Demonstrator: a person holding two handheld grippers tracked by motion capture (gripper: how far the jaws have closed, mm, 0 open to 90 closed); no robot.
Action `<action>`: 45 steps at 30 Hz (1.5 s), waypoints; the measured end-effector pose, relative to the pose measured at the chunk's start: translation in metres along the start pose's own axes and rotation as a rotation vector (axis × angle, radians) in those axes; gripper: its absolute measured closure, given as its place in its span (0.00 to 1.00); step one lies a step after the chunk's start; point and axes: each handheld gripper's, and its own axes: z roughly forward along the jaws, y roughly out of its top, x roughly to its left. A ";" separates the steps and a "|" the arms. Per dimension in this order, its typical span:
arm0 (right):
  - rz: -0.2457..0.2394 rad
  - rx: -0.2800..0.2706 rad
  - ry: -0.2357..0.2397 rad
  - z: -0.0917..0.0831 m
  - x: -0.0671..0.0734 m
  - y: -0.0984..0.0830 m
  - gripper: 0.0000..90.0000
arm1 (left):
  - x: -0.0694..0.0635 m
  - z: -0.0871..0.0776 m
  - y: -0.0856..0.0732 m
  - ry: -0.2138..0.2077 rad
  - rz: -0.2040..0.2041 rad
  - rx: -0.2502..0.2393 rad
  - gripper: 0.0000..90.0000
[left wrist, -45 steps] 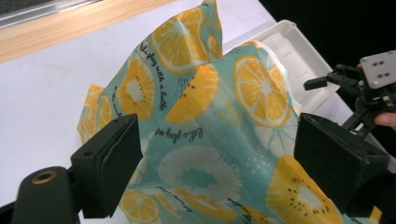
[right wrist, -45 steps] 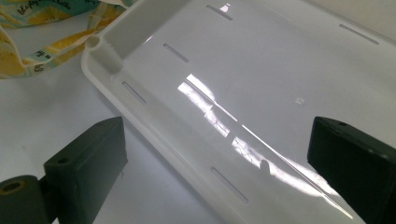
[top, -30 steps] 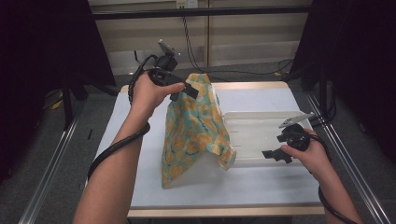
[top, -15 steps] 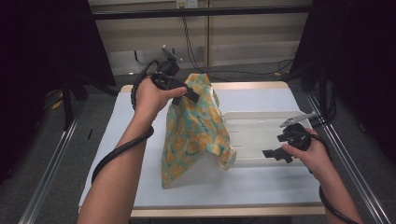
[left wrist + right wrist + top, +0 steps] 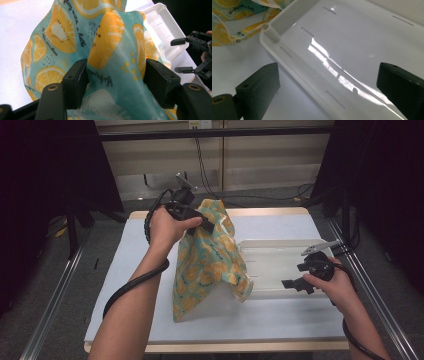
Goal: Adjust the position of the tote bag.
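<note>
Presently the left gripper (image 5: 116, 80), jaws just closing, pinches a bunched fold of the citrus-print cloth (image 5: 210, 265). Right gripper (image 5: 329, 87) stands spread wide, empty, over the white plastic tray's (image 5: 300, 245) near rim.

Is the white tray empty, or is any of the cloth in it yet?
Nearly empty: the white tray has a bare floor; the citrus-print cloth hangs lifted beside it, one lower corner draping over the tray's left rim.

The right gripper (image 5: 328, 90) hung with jaws wide apart over the near rim of the white tray (image 5: 352, 50); the citrus-print cloth (image 5: 234, 15) lay by the tray's corner.
</note>
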 end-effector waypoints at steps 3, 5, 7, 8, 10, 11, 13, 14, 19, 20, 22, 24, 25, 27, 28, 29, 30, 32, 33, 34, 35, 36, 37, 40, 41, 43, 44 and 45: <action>0.004 0.002 0.011 0.001 0.000 0.000 0.05 | 0.000 0.000 0.001 0.011 -0.011 0.019 0.44; 0.000 0.004 0.007 0.001 0.001 0.000 0.05 | -0.001 -0.001 0.002 0.020 -0.016 0.031 0.48; -0.004 0.002 0.005 0.001 0.001 0.000 0.05 | -0.002 -0.001 0.002 0.034 -0.029 0.032 0.53; -0.005 0.002 0.003 0.001 0.001 0.001 0.05 | -0.001 -0.001 0.003 0.034 -0.033 0.034 0.54; -0.007 0.000 0.008 0.001 0.001 0.001 0.05 | -0.001 -0.001 0.002 0.037 -0.028 0.032 0.56; -0.005 -0.002 0.010 0.001 0.001 0.000 0.05 | -0.001 -0.002 0.002 0.040 -0.029 0.032 0.57; -0.005 0.001 0.006 0.001 0.001 0.000 0.05 | -0.001 -0.002 0.002 0.047 -0.029 0.031 0.59; -0.004 0.001 0.009 0.001 0.001 0.000 0.05 | -0.002 -0.002 0.002 0.057 -0.030 0.031 0.62; -0.003 0.001 0.008 0.001 0.001 0.000 0.05 | -0.004 -0.004 0.002 0.088 -0.018 0.047 0.75; -0.003 0.001 0.007 0.001 0.001 0.000 0.05 | -0.004 -0.004 0.002 0.088 -0.021 0.049 0.77; -0.002 0.000 0.007 0.001 0.001 0.000 0.05 | -0.006 -0.005 0.001 0.103 -0.023 0.047 0.82; -0.005 0.000 0.005 0.001 0.000 0.000 0.05 | -0.006 -0.005 0.001 0.119 -0.021 0.047 0.87; -0.003 0.001 0.007 0.001 0.000 0.001 0.05 | -0.006 -0.005 0.001 0.126 -0.018 0.051 0.89; -0.004 0.001 0.006 0.001 0.000 0.001 0.05 | -0.006 -0.005 0.001 0.127 -0.022 0.050 0.95; -0.004 0.002 0.008 0.001 0.000 0.001 0.05 | -0.006 -0.005 0.001 0.123 -0.026 0.051 0.96; -0.006 0.001 0.003 0.001 0.000 0.001 0.05 | -0.006 -0.004 0.001 0.125 -0.023 0.052 0.98; -0.009 0.000 0.000 0.001 0.000 0.001 0.05 | -0.007 -0.004 0.001 0.128 -0.024 0.051 0.99; -0.006 -0.001 0.002 0.001 0.000 0.000 0.05 | -0.007 -0.005 0.002 0.135 -0.013 0.062 1.00; -0.005 -0.003 0.004 0.001 0.000 0.000 0.05 | -0.007 -0.005 0.002 0.135 -0.006 0.064 1.00; -0.004 -0.002 0.003 0.000 0.000 0.000 0.05 | -0.007 -0.005 0.002 0.134 -0.014 0.062 1.00; 0.000 -0.001 0.004 0.000 0.000 0.000 0.05 | -0.006 -0.006 0.002 0.130 -0.008 0.061 1.00; 0.002 -0.003 0.006 0.000 0.000 0.000 0.05 | -0.006 -0.006 0.002 0.123 -0.008 0.060 1.00; 0.001 -0.004 0.006 0.000 0.000 0.000 0.05 | -0.005 -0.007 0.001 0.119 -0.005 0.059 1.00; 0.000 0.000 0.001 0.000 0.000 0.000 0.05 | -0.003 -0.009 0.001 0.106 0.014 0.063 1.00; 0.000 0.001 0.000 0.000 0.000 0.000 0.05 | -0.003 -0.010 0.001 0.099 0.029 0.071 1.00; -0.001 -0.003 0.006 0.000 -0.001 0.000 0.05 | -0.001 -0.013 0.001 0.090 0.042 0.076 1.00; -0.001 -0.003 0.006 0.001 -0.001 0.000 0.05 | -0.001 -0.014 0.001 0.082 0.059 0.079 1.00; -0.001 -0.003 0.007 0.001 -0.001 0.000 0.05 | 0.000 -0.015 0.001 0.077 0.080 0.078 1.00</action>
